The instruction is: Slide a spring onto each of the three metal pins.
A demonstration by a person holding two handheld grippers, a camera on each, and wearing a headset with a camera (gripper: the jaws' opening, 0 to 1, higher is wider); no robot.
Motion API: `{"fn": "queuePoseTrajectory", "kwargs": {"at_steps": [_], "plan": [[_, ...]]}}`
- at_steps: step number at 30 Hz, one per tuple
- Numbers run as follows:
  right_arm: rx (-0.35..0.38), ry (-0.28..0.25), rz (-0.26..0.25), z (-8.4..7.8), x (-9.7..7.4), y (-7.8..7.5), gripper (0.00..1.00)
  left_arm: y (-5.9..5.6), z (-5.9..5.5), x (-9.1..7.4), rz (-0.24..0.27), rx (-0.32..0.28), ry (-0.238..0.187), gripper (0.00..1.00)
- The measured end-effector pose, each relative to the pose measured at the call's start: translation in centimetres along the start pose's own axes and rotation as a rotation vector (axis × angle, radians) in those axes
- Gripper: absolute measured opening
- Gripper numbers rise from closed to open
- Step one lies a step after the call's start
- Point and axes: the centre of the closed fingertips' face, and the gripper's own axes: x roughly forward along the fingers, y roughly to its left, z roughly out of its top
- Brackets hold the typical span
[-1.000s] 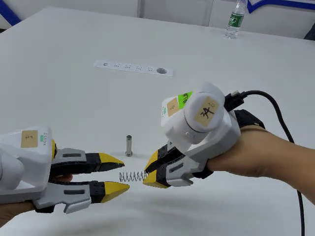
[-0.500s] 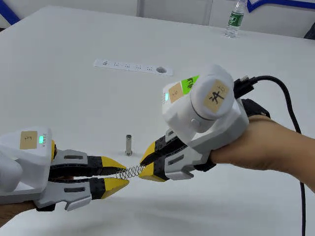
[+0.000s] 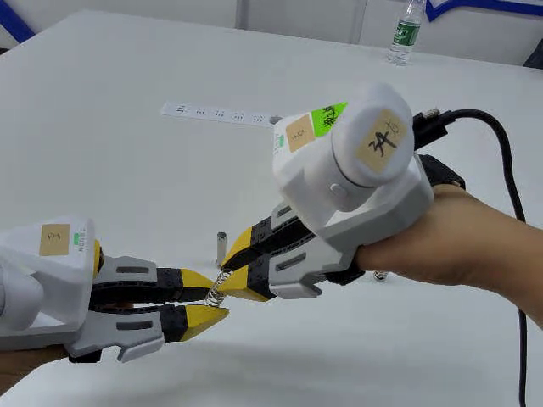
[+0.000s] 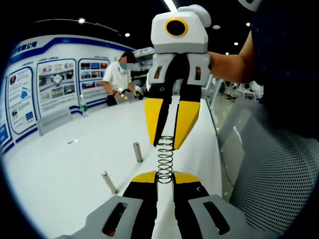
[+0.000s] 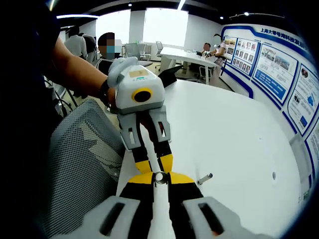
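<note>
Though white, table [image 3: 127,76] amid wall posters [image 4: 45,84].

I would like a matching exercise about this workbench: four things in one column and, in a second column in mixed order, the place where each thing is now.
Things
1. thin metal coil spring
2. short grey metal pin
3. long white power strip
4. clear plastic bottle with green label

Places
a. lies flat near the middle of the white table
b. stands near the table's far edge
c. stands upright on the table, close behind the spring
d. spans from the left gripper to the right gripper

Pairs: 1-d, 2-c, 3-a, 4-b.
</note>
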Motion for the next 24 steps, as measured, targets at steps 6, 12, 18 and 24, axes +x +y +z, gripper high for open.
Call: {"fn": "queuePoseTrajectory", "kwargs": {"at_steps": [6, 12, 18, 24], "plan": [[-0.003, -0.036, -0.007, 0.94, 0.2, -0.09, 0.11, -0.1, 0.58, 0.18, -0.005, -0.004, -0.016, 0.11], [0.001, -0.042, -0.01, 0.99, 0.26, -0.08, 0.12, -0.03, 0.57, 0.16, -0.005, -0.016, -0.024, 0.1], [0.011, -0.03, -0.017, 0.51, 0.33, -0.31, 0.13, 0.35, 1.01, -0.13, 0.006, -0.044, -0.056, 0.1], [0.021, -0.044, -0.015, 0.85, 0.4, -0.24, 0.13, 0.19, 0.78, -0.15, 0.004, -0.039, -0.045, 0.1]]}}
